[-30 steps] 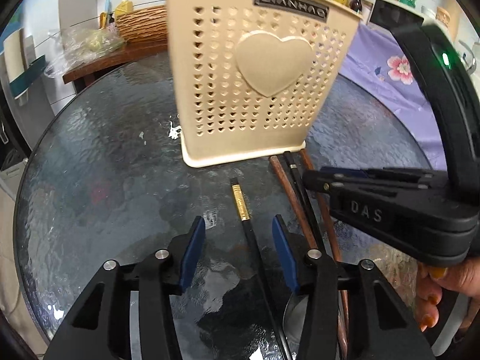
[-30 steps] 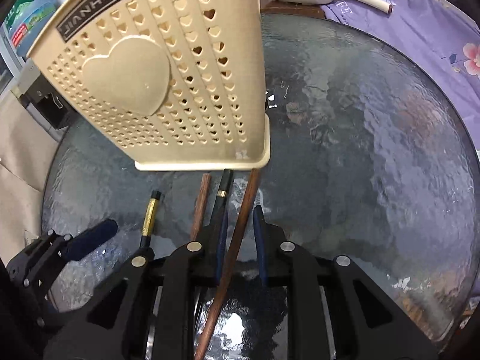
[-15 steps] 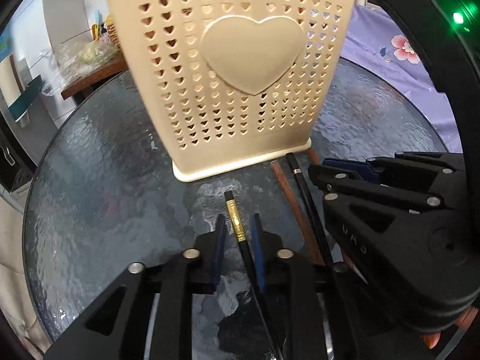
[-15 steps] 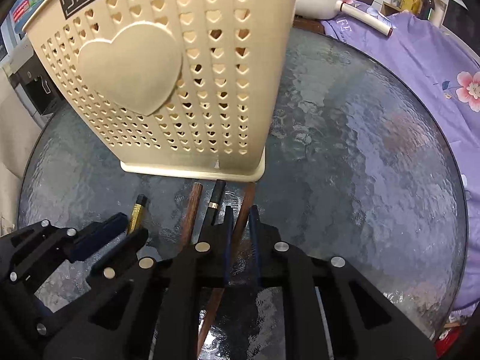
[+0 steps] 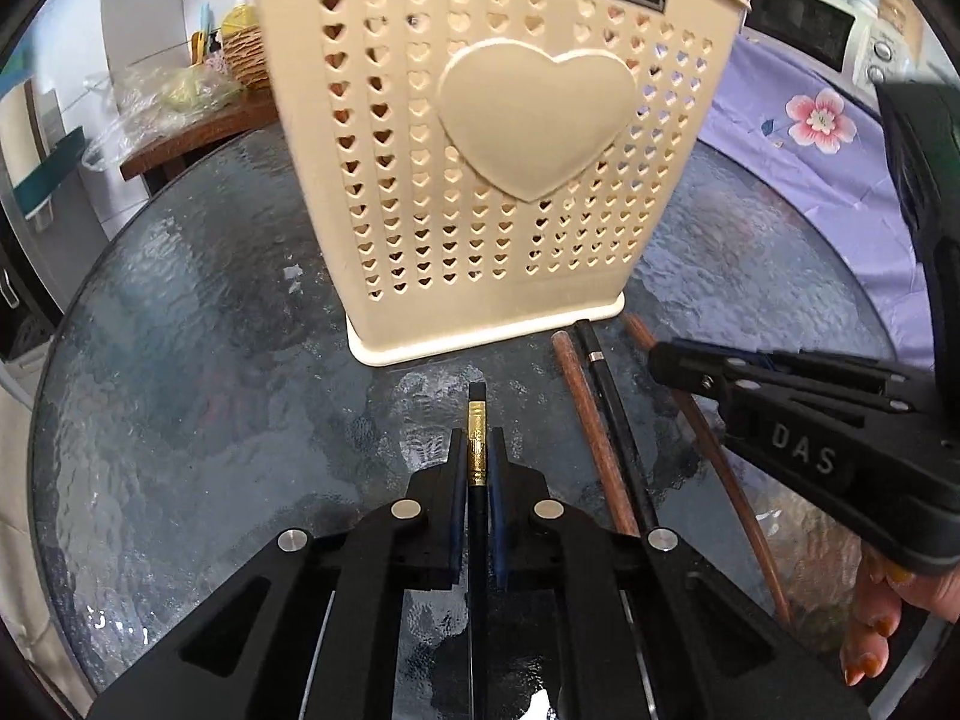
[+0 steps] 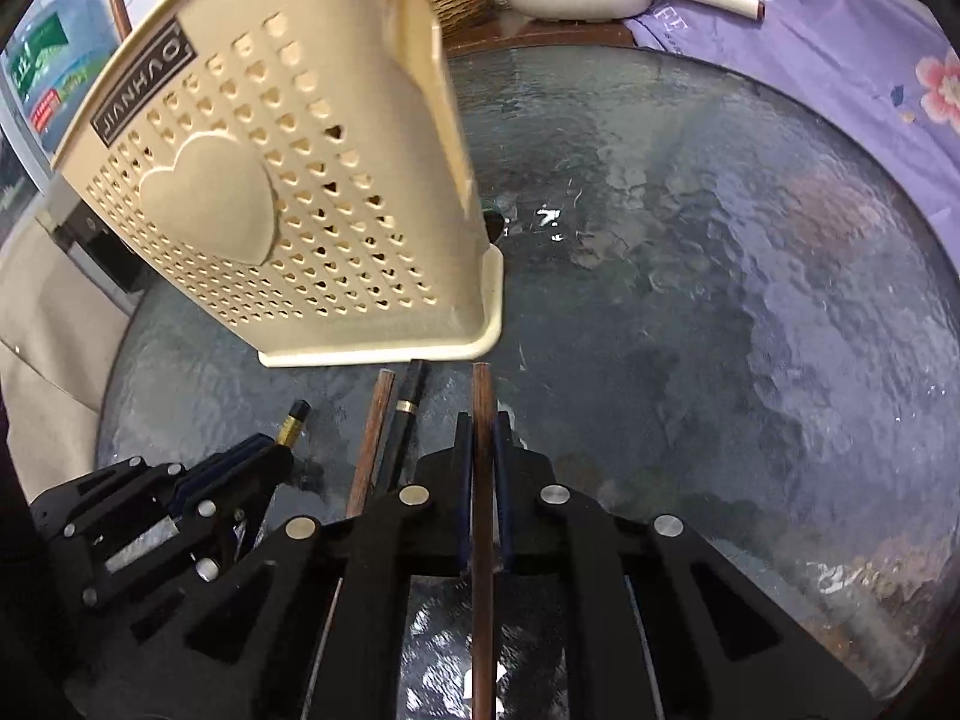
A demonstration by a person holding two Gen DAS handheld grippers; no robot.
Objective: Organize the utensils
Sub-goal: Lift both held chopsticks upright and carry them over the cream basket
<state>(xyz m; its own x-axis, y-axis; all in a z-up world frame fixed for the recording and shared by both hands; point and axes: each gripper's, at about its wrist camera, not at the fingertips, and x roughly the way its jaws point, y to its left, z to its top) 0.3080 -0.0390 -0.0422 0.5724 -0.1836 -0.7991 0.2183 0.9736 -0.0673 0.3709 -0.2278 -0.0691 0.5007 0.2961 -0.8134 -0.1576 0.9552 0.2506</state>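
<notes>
We see left gripper (image 5: 478, 468) clenched on gold-banded black chopstick (image 5: 477, 438), right gripper (image 6: 482, 456) clenched on brown chopstick (image 6: 482, 480). Both sticks run along jaws, tips toward cream holder (image 5: 510, 150) just ahead; we must lift over rim.

Matt plastic holder (image 5: 492, 180), rippled glossy glass table (image 5: 192, 372), wood chopsticks (image 5: 591, 432).
</notes>
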